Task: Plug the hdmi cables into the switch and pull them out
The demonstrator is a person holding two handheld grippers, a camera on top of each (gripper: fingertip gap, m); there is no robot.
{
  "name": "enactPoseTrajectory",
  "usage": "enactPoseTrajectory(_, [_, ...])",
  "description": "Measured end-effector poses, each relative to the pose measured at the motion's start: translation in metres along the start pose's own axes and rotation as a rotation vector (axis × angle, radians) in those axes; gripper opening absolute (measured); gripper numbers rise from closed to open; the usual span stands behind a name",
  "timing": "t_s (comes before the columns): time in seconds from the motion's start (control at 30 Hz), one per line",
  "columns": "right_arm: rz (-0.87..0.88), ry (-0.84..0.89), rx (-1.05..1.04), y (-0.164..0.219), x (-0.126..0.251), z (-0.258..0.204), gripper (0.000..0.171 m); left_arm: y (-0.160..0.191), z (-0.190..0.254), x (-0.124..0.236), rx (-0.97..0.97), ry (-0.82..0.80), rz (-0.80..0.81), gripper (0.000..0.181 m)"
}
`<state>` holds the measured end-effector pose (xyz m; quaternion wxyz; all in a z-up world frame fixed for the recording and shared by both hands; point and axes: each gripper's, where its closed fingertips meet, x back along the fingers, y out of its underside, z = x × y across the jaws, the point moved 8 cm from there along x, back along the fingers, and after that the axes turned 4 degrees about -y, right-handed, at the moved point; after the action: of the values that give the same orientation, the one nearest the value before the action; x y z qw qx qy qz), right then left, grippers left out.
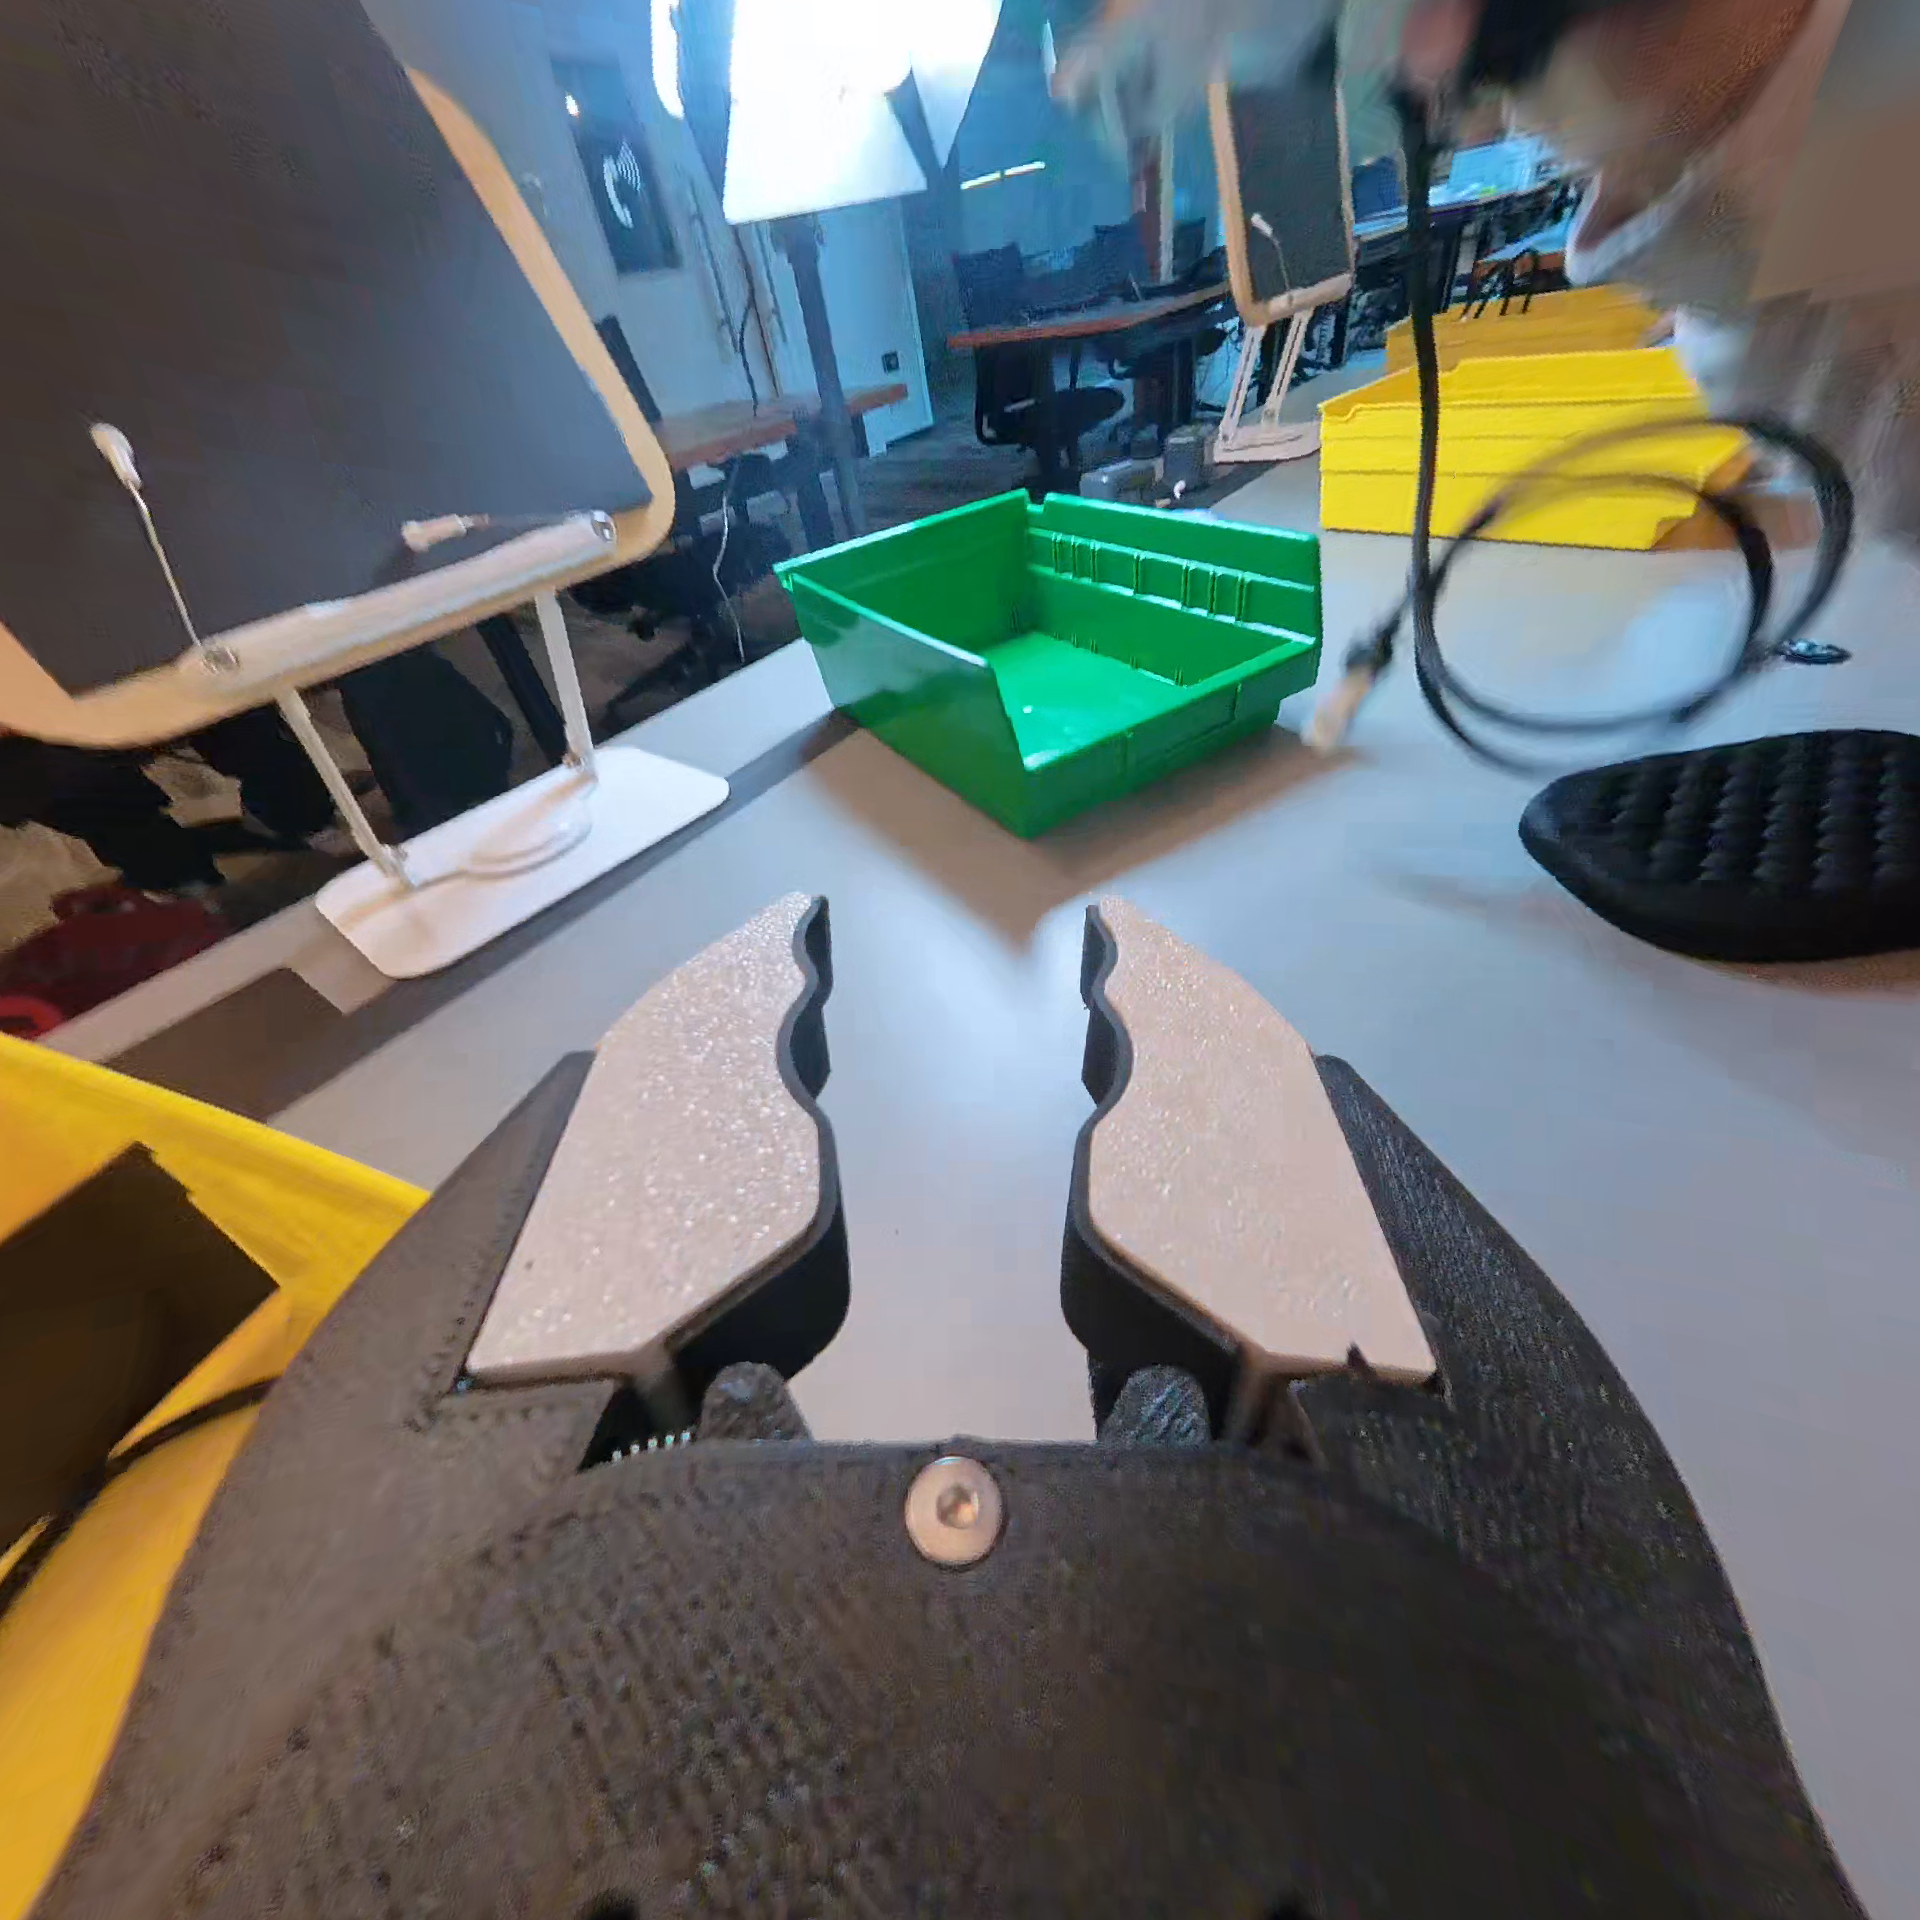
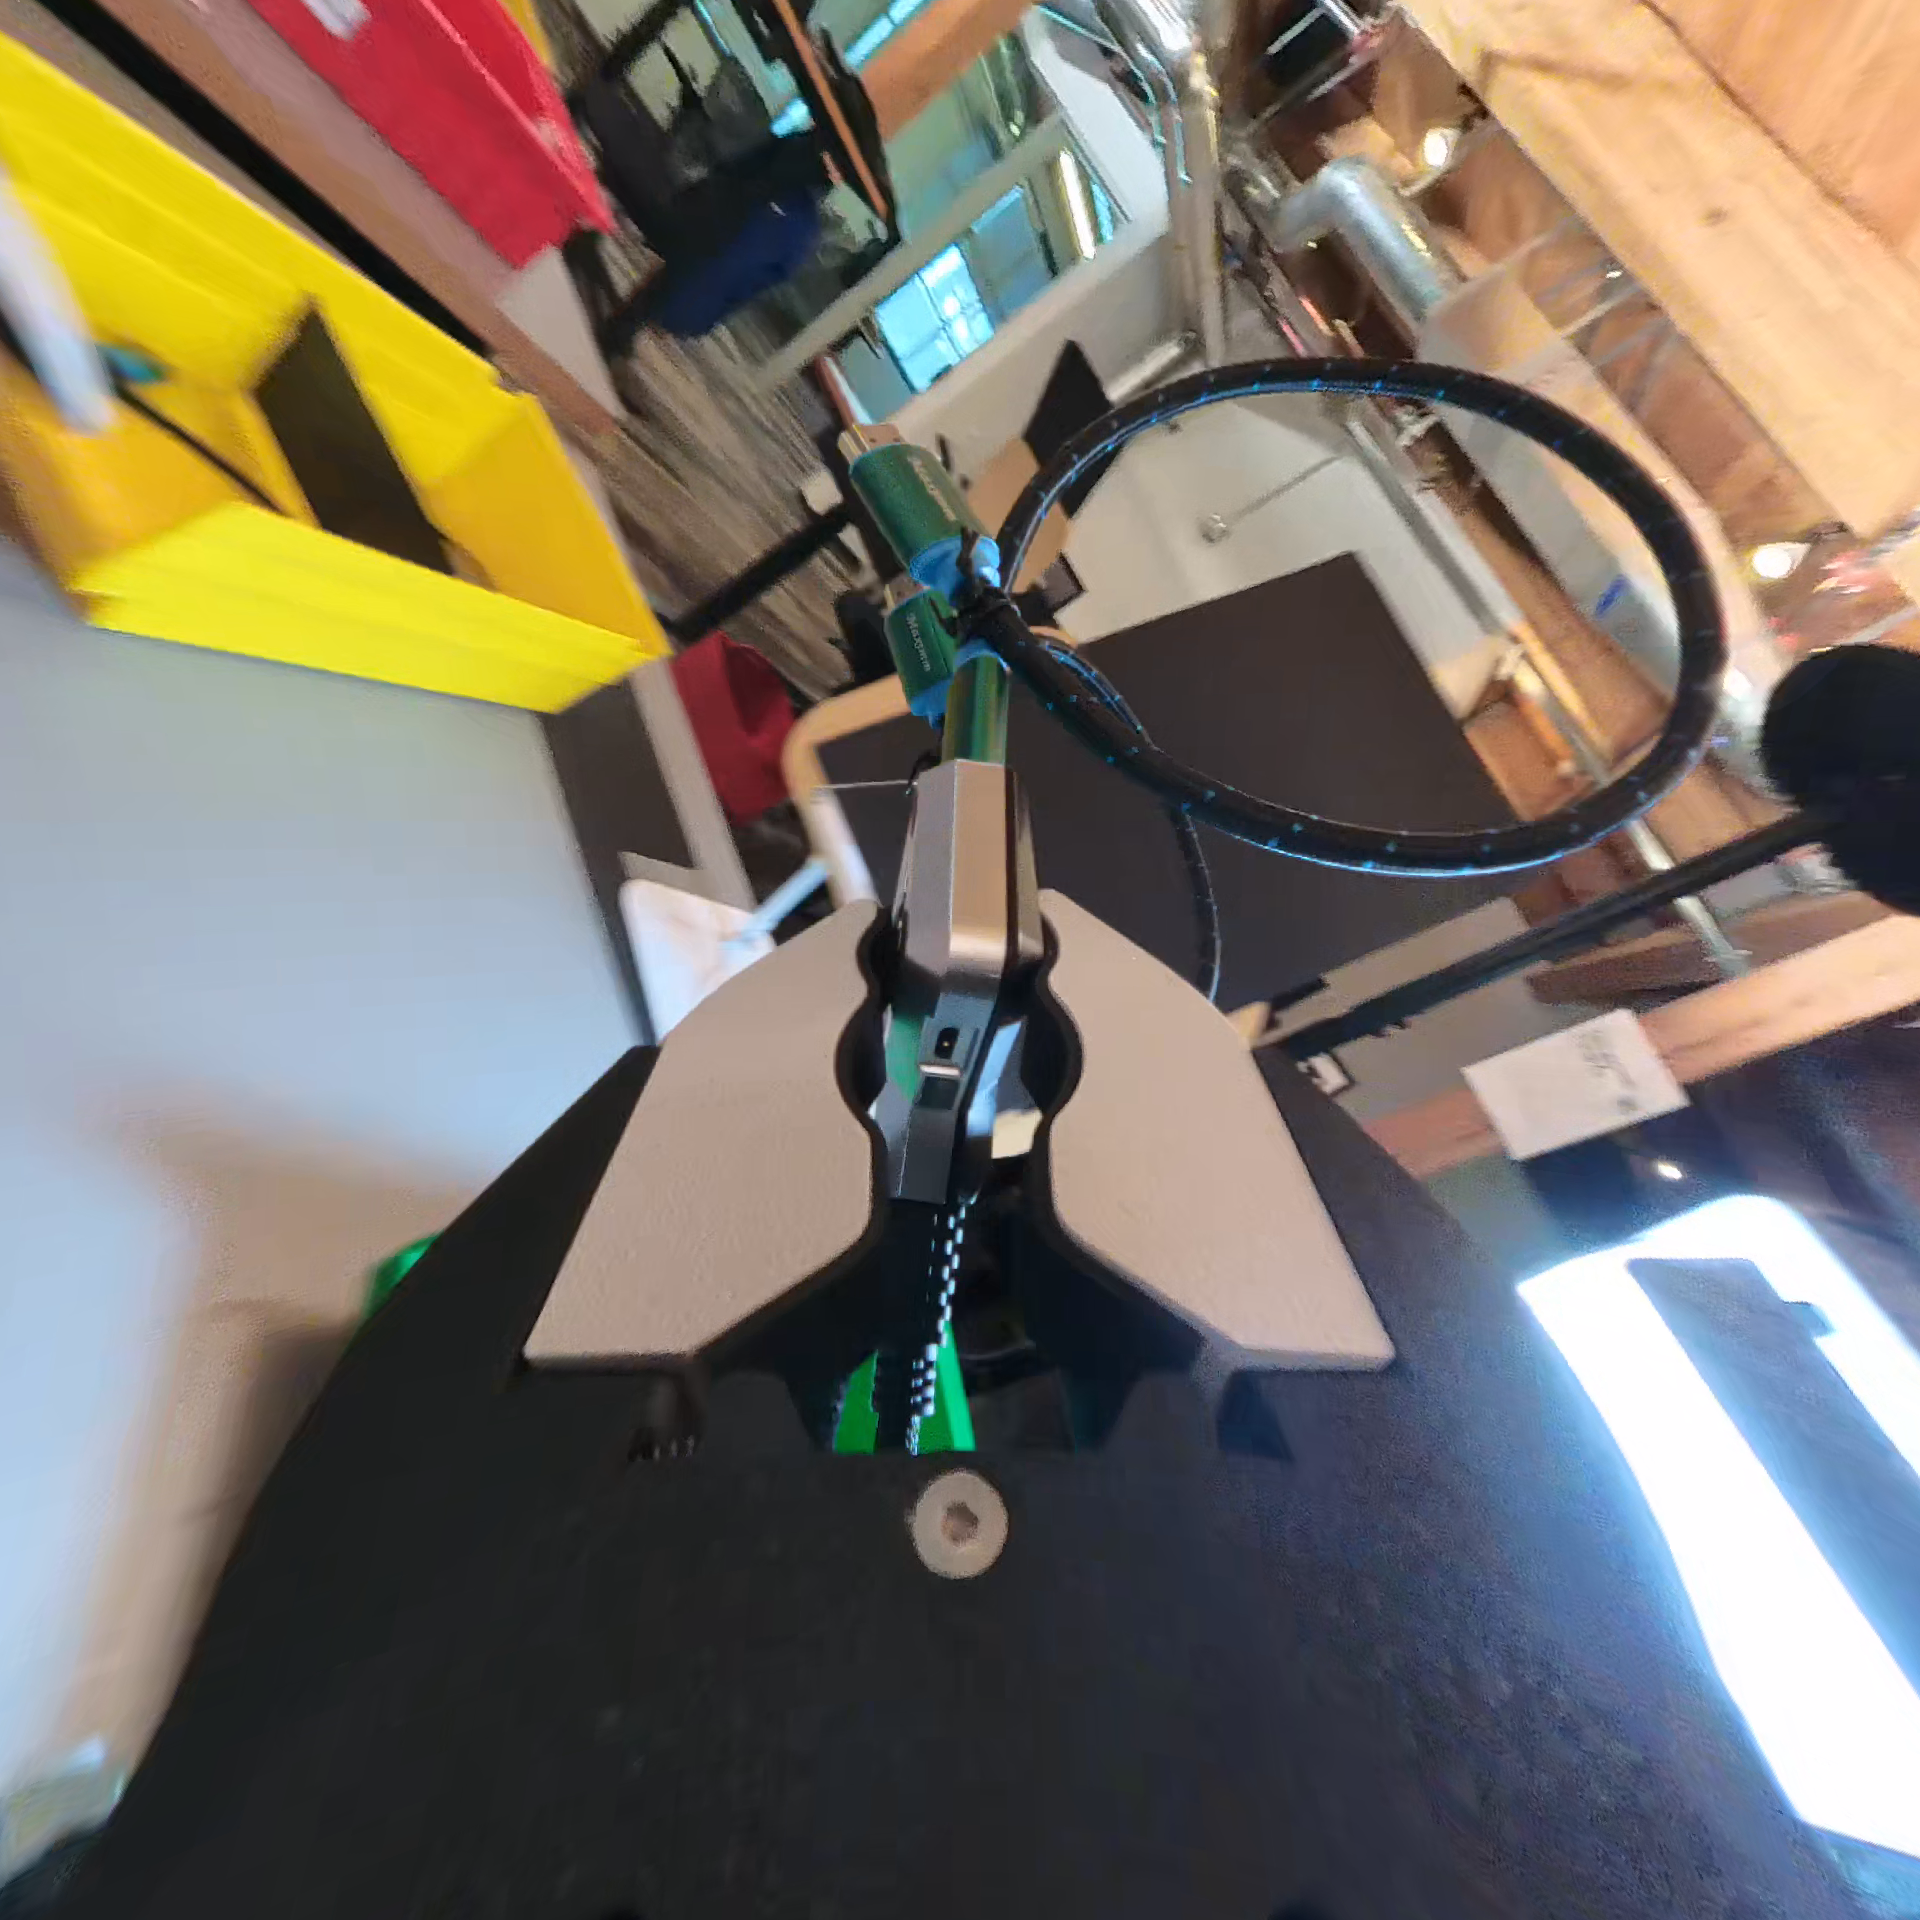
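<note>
while my left gripper hovers low over the grey table with its jaws apart and nothing between them, my right gripper is raised in the air, tilted, clamped on the grey metal switch. the switch sits edge-on between the two pads, one end poking out past the fingertips, a checked braided lead running back from its near end into the gripper body. a green-shelled hdmi plug is seated in the far end of the switch, and its black braided hdmi cable swings out in a wide loop to the right; a second green plug is tied alongside, its tip free. from the left wrist view the same cable dangles blurred at upper right, just beside a green bin that stands ahead of my open jaws. a black mesh pad lies to the right, yellow bins behind.
</note>
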<state>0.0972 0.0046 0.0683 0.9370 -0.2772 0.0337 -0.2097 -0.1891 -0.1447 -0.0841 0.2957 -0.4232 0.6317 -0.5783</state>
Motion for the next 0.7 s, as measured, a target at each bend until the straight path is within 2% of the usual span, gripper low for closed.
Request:
enactPoseTrajectory(0.17, [-0.045, 0.115, 0.078, -0.002, -0.033, 0.105, 0.022, 0.023, 0.008, -0.014, 0.020, 0.038, -0.045, 0.047])
enactPoseTrajectory(0.33, [-0.090, 0.201, 0.098, 0.038, -0.065, 0.156, 0.022, 0.031, 0.014, -0.015, -0.039, 0.037, -0.073, 0.048])
enactPoseTrajectory(0.47, [-0.168, 0.212, -0.001, 0.108, -0.080, 0.130, 0.022, 0.039, 0.014, -0.014, -0.040, 0.041, -0.100, 0.048])
enactPoseTrajectory(0.6, [-0.350, 0.090, -0.075, 0.189, -0.080, 0.062, 0.024, 0.038, 0.013, -0.012, -0.035, 0.051, -0.088, 0.048])
enactPoseTrajectory(0.7, [-0.491, -0.023, -0.144, 0.228, -0.070, 0.024, 0.025, 0.038, 0.014, -0.014, -0.017, 0.077, -0.090, 0.048])
